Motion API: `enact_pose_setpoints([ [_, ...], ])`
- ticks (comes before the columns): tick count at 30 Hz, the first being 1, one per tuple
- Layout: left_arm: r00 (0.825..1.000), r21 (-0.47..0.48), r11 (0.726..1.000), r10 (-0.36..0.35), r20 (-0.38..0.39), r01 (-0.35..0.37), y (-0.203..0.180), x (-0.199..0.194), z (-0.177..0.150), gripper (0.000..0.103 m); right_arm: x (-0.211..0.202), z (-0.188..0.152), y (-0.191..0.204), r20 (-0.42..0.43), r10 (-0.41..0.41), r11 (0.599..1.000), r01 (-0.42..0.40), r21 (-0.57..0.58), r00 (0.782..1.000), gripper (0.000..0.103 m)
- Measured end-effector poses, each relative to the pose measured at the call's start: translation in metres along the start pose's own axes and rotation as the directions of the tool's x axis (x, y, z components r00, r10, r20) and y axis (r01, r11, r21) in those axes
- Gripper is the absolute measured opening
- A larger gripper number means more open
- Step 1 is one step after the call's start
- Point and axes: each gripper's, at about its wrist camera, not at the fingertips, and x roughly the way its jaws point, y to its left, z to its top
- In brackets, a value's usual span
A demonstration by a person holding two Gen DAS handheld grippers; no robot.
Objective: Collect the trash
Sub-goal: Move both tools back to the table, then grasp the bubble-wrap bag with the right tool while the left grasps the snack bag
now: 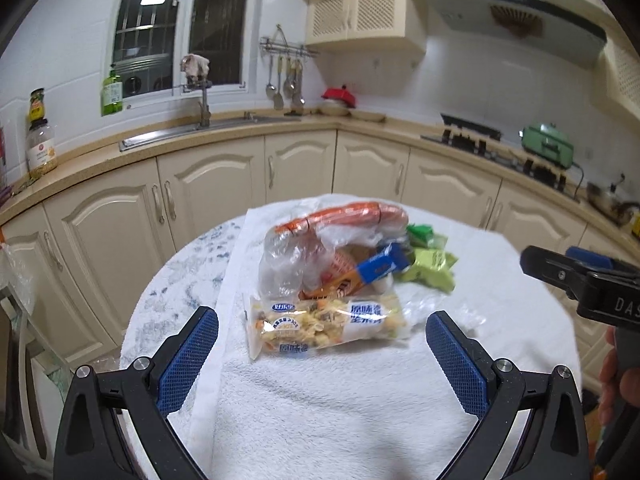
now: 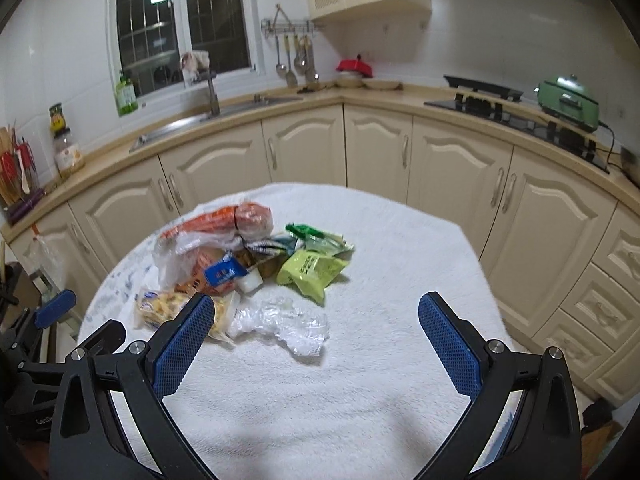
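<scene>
A heap of trash lies on a white towel-covered round table (image 1: 340, 400) (image 2: 380, 240). It holds a clear snack bag with yellow pieces (image 1: 324, 326) (image 2: 160, 306), an orange packet (image 1: 340, 214) (image 2: 224, 218), a blue-and-orange wrapper (image 1: 376, 268) (image 2: 222, 272), green wrappers (image 1: 430, 266) (image 2: 310, 270) and crumpled clear plastic (image 2: 284, 322). My left gripper (image 1: 322, 344) is open, above the table just before the snack bag. My right gripper (image 2: 316, 332) is open, hovering near the clear plastic; it also shows at the right edge of the left wrist view (image 1: 580, 280).
Cream kitchen cabinets (image 1: 208, 196) (image 2: 376, 148) curve behind the table, with a sink (image 1: 192, 132), a stove (image 1: 496, 148) and a green appliance (image 2: 568, 98) on the counter. Jars and bottles (image 1: 40, 140) stand at the left.
</scene>
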Motion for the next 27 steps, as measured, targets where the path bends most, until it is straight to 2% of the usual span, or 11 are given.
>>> enact_pose_setpoints([
  [8, 0.993, 0.038, 0.999, -0.025, -0.111, 0.03, 0.022, 0.028, 0.039, 0.102, 0.061, -0.015, 0.005, -0.168, 0.083, 0.993, -0.096, -0.073, 0.982, 0.103],
  [10, 0.992, 0.098, 0.995, -0.011, -0.126, 0.023, 0.029, 0.028, 0.042, 0.102, 0.077, -0.018, 0.004, -0.208, 0.107, 0.988, -0.127, -0.085, 0.972, 0.102],
  [11, 0.991, 0.122, 0.992, -0.006, -0.135, 0.023, 0.033, 0.039, 0.06, 0.102, 0.084, -0.019, 0.004, -0.224, 0.113, 0.987, -0.136, -0.091, 0.968, 0.102],
  [15, 0.987, 0.292, 0.956, 0.007, -0.159, 0.04, 0.033, 0.061, 0.081, 0.102, 0.106, -0.021, 0.006, -0.261, 0.158, 0.975, -0.193, -0.114, 0.952, 0.098],
  [18, 0.983, 0.388, 0.919, 0.007, -0.185, 0.066, 0.032, 0.083, 0.091, 0.102, 0.12, -0.022, 0.013, -0.287, 0.187, 0.961, -0.236, -0.145, 0.939, 0.089],
  [21, 0.973, 0.416, 0.899, -0.046, -0.226, 0.139, 0.039, 0.119, 0.11, 0.102, 0.13, -0.023, 0.02, -0.302, 0.21, 0.949, -0.268, -0.165, 0.93, 0.077],
  [23, 0.967, 0.43, 0.888, -0.055, -0.249, 0.162, 0.039, 0.139, 0.121, 0.102, 0.133, -0.024, 0.026, -0.309, 0.197, 0.943, -0.266, -0.202, 0.93, 0.074],
  [24, 0.962, 0.437, 0.88, -0.073, -0.264, 0.187, 0.041, 0.142, 0.122, 0.102, 0.133, -0.024, 0.03, -0.31, 0.194, 0.937, -0.269, -0.221, 0.931, 0.067],
  [25, 0.957, 0.436, 0.877, -0.082, -0.277, 0.201, 0.042, 0.144, 0.124, 0.099, 0.132, -0.025, 0.032, -0.311, 0.2, 0.933, -0.277, -0.23, 0.929, 0.06],
  [26, 0.947, 0.428, 0.874, -0.099, -0.305, 0.229, 0.044, 0.145, 0.124, 0.086, 0.131, -0.025, 0.034, -0.311, 0.201, 0.932, -0.279, -0.232, 0.929, 0.057],
  [27, 0.938, 0.405, 0.876, -0.13, -0.322, 0.261, 0.047, 0.144, 0.125, 0.08, 0.131, -0.025, 0.035, -0.309, 0.202, 0.932, -0.279, -0.23, 0.929, 0.048],
])
